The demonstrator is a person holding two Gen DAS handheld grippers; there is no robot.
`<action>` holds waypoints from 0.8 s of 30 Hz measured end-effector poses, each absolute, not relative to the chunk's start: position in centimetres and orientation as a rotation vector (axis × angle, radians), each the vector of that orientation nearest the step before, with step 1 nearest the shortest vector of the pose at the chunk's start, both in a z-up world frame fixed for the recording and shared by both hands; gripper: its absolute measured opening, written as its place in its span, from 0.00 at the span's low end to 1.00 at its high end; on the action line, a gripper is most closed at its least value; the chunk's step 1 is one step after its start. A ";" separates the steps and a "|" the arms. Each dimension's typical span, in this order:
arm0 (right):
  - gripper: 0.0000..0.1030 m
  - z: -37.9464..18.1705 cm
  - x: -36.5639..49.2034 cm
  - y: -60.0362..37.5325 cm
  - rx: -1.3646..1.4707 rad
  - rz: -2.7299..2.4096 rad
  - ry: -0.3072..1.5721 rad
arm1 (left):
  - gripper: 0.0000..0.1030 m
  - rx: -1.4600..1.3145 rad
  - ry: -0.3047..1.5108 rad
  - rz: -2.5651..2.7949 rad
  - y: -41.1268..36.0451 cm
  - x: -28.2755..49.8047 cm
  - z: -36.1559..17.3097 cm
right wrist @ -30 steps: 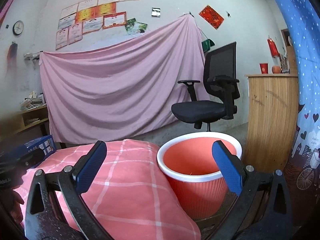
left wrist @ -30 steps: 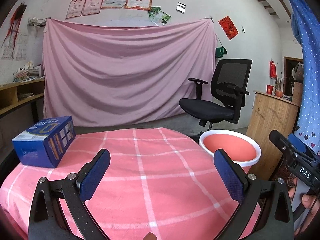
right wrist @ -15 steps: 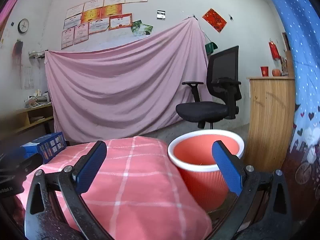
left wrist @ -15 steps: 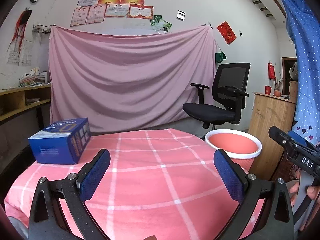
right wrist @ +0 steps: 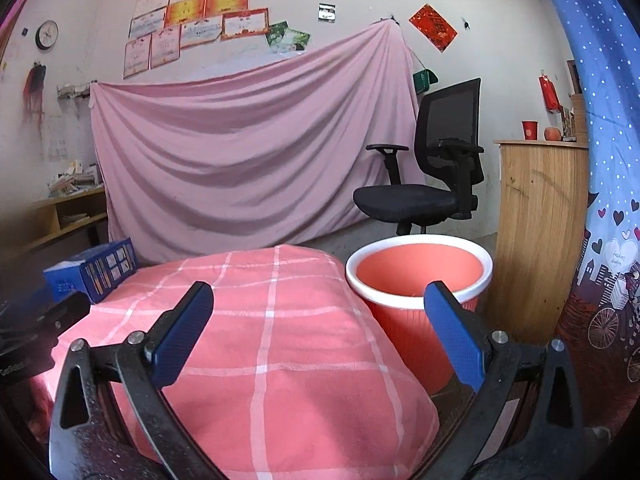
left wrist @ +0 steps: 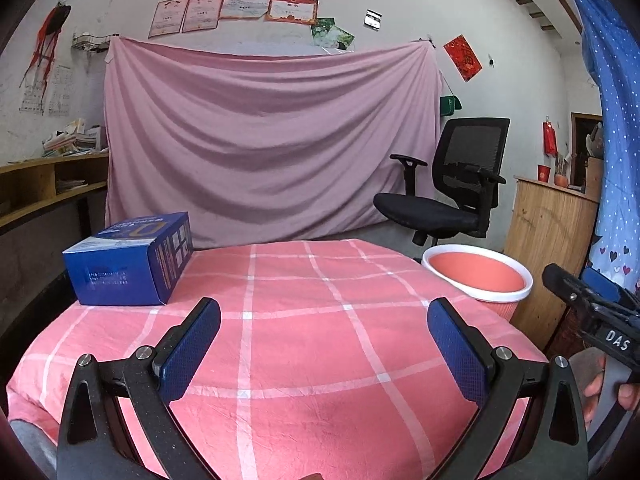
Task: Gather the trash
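Note:
A blue cardboard box [left wrist: 130, 260] lies on the far left of the round table with a pink checked cloth [left wrist: 304, 320]; the right wrist view shows the box [right wrist: 94, 268] at the table's far left edge. An orange bin with a white rim [left wrist: 478, 276] stands on the floor at the table's right side, the bin [right wrist: 418, 276] looking empty inside. My left gripper [left wrist: 324, 344] is open over the near part of the table, holding nothing. My right gripper [right wrist: 320, 336] is open at the table's right edge, beside the bin, holding nothing.
A black office chair [left wrist: 448, 200] stands behind the bin. A wooden cabinet [right wrist: 540, 232] is right of the bin, next to a blue patterned curtain [right wrist: 608, 200]. A pink sheet [left wrist: 272, 140] hangs on the back wall. Wooden shelves [left wrist: 44, 188] run along the left.
Both cameras have pulled back and tilted up a little, so the box, table and bin sit lower and further off. Both grippers stay open.

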State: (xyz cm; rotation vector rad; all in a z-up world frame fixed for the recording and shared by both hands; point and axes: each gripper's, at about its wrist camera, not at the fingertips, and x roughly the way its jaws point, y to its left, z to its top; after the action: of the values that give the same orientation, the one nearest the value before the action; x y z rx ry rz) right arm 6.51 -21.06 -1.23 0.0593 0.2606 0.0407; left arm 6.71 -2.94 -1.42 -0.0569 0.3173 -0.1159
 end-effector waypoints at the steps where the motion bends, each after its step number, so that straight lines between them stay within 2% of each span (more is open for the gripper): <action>1: 1.00 -1.4 6.7 -21.0 0.056 0.033 0.264 | 0.98 -0.064 0.318 -0.115 -2.9 6.8 -1.5; 24: 1.00 -2.0 7.2 -20.7 0.033 0.028 0.265 | 0.98 -0.079 0.328 -0.100 -2.7 6.8 -1.8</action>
State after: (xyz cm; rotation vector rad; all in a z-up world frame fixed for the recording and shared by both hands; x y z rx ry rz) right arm 7.18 -20.69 -1.98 0.0331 0.2650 0.0278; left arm 6.83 -2.71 -1.81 -0.0790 0.3280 -0.1004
